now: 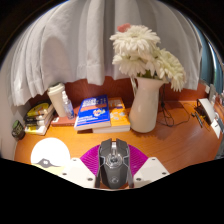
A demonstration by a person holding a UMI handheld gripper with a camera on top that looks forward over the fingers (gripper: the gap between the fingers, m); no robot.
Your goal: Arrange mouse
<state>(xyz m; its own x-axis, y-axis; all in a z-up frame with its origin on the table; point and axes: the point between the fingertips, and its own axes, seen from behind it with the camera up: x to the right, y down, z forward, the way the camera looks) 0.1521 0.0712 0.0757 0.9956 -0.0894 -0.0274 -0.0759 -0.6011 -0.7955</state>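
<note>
A dark grey mouse (114, 161) is seen lying on a round purple mat (118, 158) on the wooden desk (175, 148), between the two white fingers (72, 173) of the gripper (113, 176). Its long axis is set running near to far, in line with the fingers; the scroll wheel is seen toward the far end, so the nose is pointed away, toward the white vase (145, 103) of pale flowers (146, 54). The fingers are spread about the mouse's width; whether the sides are actually pressed cannot be told, as the mouse is seen resting on the mat. Open desk surface is found to the right of the mat, up to cables and clutter at the far right edge. To the near left a white disc-like object (49, 152) is placed just beside the mat. Farther off, a stack of books (102, 114) with blue and yellow covers is laid left of the vase; the cover writing cannot be read. White curtains (70, 40) are hung behind.
</note>
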